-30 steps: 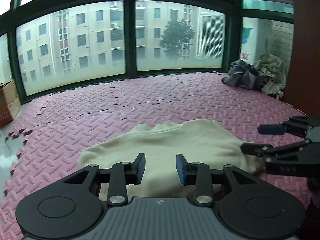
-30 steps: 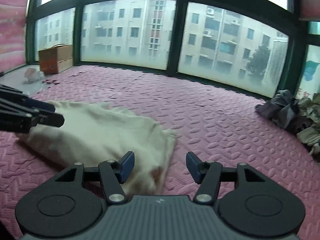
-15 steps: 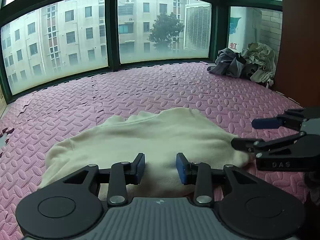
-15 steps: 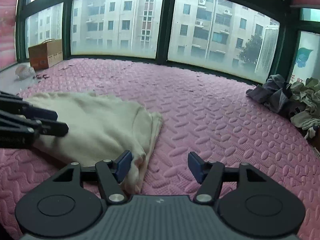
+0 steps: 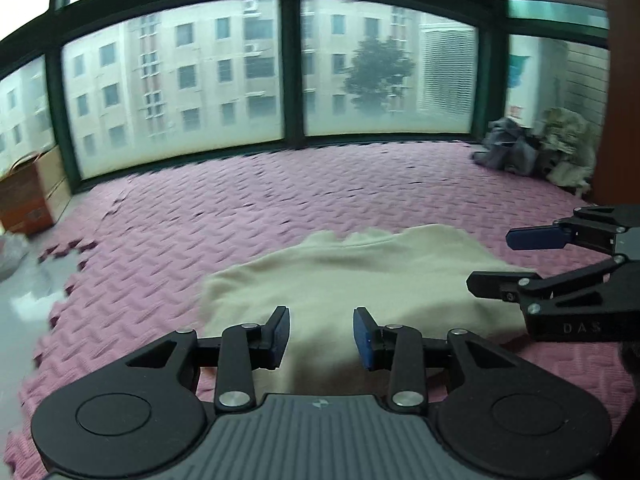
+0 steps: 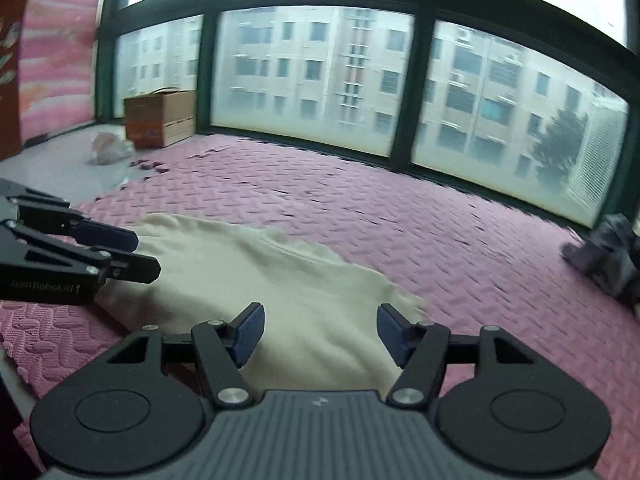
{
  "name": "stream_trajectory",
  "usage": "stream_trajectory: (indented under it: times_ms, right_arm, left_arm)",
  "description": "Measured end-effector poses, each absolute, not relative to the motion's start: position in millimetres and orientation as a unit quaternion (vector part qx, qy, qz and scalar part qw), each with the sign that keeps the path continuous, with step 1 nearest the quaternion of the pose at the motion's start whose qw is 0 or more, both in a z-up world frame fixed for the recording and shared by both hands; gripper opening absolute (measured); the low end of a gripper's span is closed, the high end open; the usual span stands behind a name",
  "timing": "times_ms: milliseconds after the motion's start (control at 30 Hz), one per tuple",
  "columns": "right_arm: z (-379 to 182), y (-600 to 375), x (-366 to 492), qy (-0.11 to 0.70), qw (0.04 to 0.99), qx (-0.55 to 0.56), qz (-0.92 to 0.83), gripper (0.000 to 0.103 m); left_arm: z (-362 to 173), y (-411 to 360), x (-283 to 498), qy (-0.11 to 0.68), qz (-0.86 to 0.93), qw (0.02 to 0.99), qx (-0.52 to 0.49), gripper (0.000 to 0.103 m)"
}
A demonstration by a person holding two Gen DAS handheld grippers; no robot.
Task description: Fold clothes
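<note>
A cream garment (image 5: 360, 276) lies folded on the pink foam mat (image 5: 240, 208). My left gripper (image 5: 321, 338) hovers open over its near edge, nothing between the blue pads. In the left wrist view the right gripper (image 5: 500, 260) enters from the right, open, at the garment's right edge. In the right wrist view the same cream garment (image 6: 260, 276) spreads below my right gripper (image 6: 320, 334), which is open and holds nothing. The left gripper (image 6: 140, 252) shows at the left there, above the cloth's left side.
A heap of grey and pale clothes (image 5: 536, 152) sits at the far right by the window, also seen as dark cloth (image 6: 608, 256). A cardboard box (image 6: 160, 120) and a plastic bag (image 6: 110, 148) stand on bare floor at the far left. Mat edge is ragged (image 5: 64, 252).
Both views have swung left and are motion-blurred. The right gripper now sits over the garment's right part instead of beside its edge. Both grippers stay open.
</note>
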State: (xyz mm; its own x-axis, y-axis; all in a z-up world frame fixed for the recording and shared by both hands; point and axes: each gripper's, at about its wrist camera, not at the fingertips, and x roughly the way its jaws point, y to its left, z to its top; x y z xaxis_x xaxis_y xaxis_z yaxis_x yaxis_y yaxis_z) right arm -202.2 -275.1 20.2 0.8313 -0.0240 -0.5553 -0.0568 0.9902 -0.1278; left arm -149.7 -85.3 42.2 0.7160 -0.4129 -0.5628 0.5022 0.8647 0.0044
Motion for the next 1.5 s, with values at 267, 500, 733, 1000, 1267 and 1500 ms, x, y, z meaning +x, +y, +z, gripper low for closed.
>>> stream_trajectory:
  times_ms: [267,500,733,1000,1267,1500]
  right_arm:
    - [14.3,-245.2,-184.1,0.291,0.95,-0.1,0.048,0.064]
    - [21.9,-248.5,-190.4,0.286,0.953,-0.086,0.054,0.065]
    - [26.8,-259.5,-197.0,0.288,0.955,-0.049,0.049,0.074]
    - [35.3,-281.8,-210.8,0.288,0.957,-0.033,0.019,0.087]
    - [32.0,-299.3,-225.9,0.301,0.953,-0.02,-0.008,0.094]
    - [24.1,-305.5,-235.3,0.324,0.946,0.007,-0.004,0.098]
  left_arm:
    - [28.7,-67.2,-141.7,0.305,-0.233,0.922,0.056,0.038]
    - [37.1,-67.8,-144.0,0.305,-0.23,0.923,0.049,0.044]
    - [43.7,-68.3,-147.3,0.301,-0.222,0.926,0.047,0.05]
    - [48.5,-61.1,-149.5,0.297,-0.198,0.933,0.042,0.066]
    - [48.7,-52.1,-155.7,0.299,-0.177,0.937,0.044,0.08]
    - [42.9,-50.6,-162.3,0.316,-0.168,0.932,0.054,0.091]
